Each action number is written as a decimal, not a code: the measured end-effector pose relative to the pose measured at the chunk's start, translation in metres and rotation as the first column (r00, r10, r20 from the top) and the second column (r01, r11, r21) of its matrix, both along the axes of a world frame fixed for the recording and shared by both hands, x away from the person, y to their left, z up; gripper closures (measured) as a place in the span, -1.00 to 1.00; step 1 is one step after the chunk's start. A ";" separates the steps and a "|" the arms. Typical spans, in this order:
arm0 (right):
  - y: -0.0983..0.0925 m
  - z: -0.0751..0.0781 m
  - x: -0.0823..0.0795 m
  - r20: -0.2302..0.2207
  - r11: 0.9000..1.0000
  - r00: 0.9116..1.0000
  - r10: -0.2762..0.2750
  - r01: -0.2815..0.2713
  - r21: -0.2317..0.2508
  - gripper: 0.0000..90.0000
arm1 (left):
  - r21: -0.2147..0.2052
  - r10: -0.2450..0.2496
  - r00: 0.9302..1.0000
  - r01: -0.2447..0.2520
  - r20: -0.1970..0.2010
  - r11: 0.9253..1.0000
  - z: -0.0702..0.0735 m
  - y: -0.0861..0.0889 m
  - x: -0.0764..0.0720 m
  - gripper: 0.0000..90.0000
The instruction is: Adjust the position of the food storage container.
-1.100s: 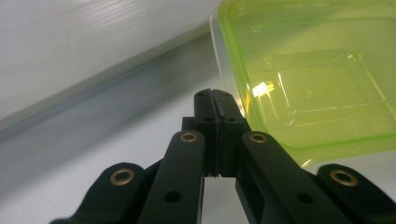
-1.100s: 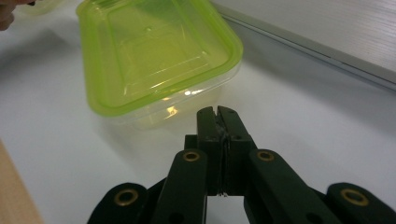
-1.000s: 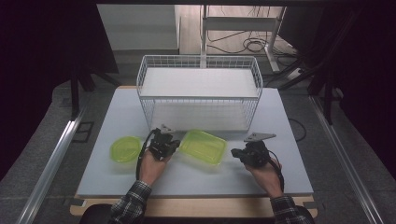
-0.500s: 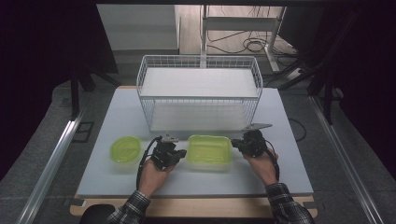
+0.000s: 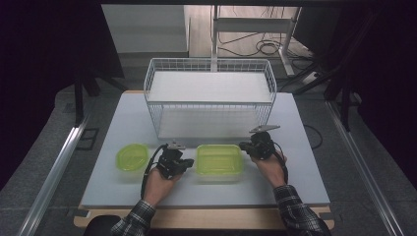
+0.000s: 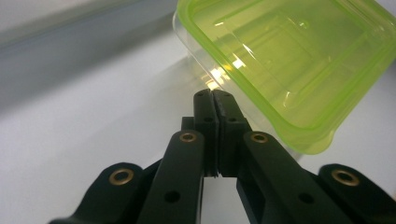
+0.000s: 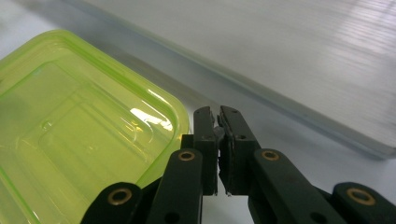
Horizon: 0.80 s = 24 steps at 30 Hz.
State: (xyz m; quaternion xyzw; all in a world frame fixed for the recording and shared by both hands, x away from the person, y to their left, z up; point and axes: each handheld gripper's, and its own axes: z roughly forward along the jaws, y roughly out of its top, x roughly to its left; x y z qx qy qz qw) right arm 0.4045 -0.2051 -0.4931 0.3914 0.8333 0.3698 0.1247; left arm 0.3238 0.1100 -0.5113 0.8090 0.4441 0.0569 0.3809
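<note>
Here, seen from above, a person sits at the near edge of a pale grey surface [image 5: 123,196] with a pair of black tongs in each hand. Between the hands, close to the near edge and about midway along it, lies a rectangular green container [image 5: 219,160] of translucent plastic, its lid on and its long side parallel to that edge. The left tongs [image 5: 183,162] sit just beside its left end; the right tongs [image 5: 248,147] sit just beside its far right corner. In the left gripper view the jaws are pressed together with nothing between them, tips just short of the container's clear lower wall. In the right gripper view the right jaws are likewise closed and empty, close against the lid's rounded corner — whether they touch it I cannot tell. A smaller round green container [image 5: 132,157] rests nearer the left edge, apart from the hands. Behind, toward the far edge, stands a white wire basket [image 5: 209,83] with a flat shelf across its top. The rectangular container looks light, thin-walled and smooth, likely to slide on the surface when nudged and to flex if squeezed hard. The firmest place to grip would probably be the raised lid rim at the short ends — or the small tab at one corner, seen in the left gripper view.
</note>
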 end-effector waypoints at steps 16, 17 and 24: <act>0.011 -0.002 -0.023 -0.019 0.998 0.997 0.070 -0.070 -0.004 0.84 | 0.016 -0.091 0.995 0.092 -0.029 0.996 0.001 0.003 -0.047 0.94; 0.011 -0.001 -0.023 -0.013 0.998 0.997 0.070 -0.070 -0.006 0.83 | 0.031 -0.084 0.996 0.085 -0.017 0.996 0.001 0.004 -0.048 0.93; -0.006 0.009 -0.040 0.036 0.998 0.997 0.068 -0.068 0.010 0.71 | 0.037 -0.084 0.995 0.082 0.059 0.996 0.000 0.017 -0.056 0.65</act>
